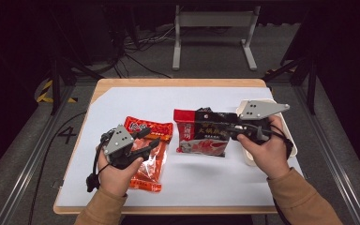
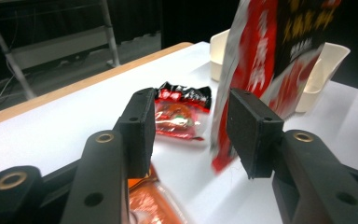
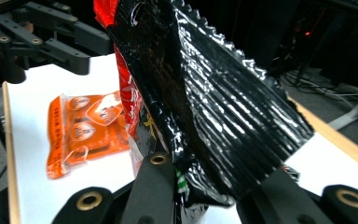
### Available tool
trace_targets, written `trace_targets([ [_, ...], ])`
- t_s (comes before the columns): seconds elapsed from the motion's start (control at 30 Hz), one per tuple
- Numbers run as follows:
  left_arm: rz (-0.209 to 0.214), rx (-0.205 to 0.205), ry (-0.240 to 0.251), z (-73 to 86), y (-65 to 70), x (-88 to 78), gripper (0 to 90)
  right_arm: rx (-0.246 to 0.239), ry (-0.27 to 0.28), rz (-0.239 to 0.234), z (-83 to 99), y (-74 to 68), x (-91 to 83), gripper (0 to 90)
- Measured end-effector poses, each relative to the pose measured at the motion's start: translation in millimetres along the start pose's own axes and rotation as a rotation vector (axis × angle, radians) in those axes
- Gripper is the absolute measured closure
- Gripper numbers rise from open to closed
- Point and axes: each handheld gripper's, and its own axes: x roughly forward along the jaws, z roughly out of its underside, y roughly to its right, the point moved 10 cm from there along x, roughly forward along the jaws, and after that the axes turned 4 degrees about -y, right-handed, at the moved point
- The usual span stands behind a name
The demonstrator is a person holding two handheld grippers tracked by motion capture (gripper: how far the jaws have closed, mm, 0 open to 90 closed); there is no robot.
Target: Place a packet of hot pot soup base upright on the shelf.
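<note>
The right gripper (image 1: 215, 125) has its jaws closed on the crimped edge of a black-and-red packet (image 1: 201, 133); in the right gripper view the glossy black foil (image 3: 223, 107) rises straight out from between the two jaws. In the high view this packet hangs lifted off the table, right of the middle, with the person's right hand (image 1: 265, 150) behind the gripper. Just beyond that hand, a cream tray (image 1: 291, 140) sits by the table's right edge.

The left gripper (image 1: 146, 139) has its jaws spread wide with nothing between them; the left gripper view shows its two black pads (image 2: 254, 130) well apart. It hovers above an orange packet (image 1: 151, 168) lying flat on the white table (image 1: 122, 101) toward the near left. The left hand (image 1: 117, 173) grips it from below. A smaller red packet (image 2: 179, 109) lies on the table beyond the open jaws, near the table's middle. The orange packet (image 3: 86, 130) also shows in the right gripper view, flat on the table.
</note>
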Motion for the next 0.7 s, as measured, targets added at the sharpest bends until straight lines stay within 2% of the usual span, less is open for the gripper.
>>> trace_targets([
  [0.03, -0.003, 0.003, -0.001, 0.2, -2.3, -2.0, 52.4, 0.0, 0.0, 0.0, 0.0, 0.0, 0.0, 80.5],
  [0.17, -0.004, 0.004, -0.02, 2.3, -11.2, -10.0, 50.9, 0.0, 0.009, 0.024, -5.0, 18.5, -12.9, 80.4],
  [0.4, -0.001, 0.013, -0.043, 6.1, -20.1, -13.8, 49.7, 0.003, 0.007, 0.049, -7.4, 37.1, -24.7, 80.4],
  [0.7, -0.008, -0.005, -0.071, 14.2, -30.1, -16.9, 46.8, 0.02, 0.032, 0.081, -11.2, 71.9, -41.5, 80.4],
])
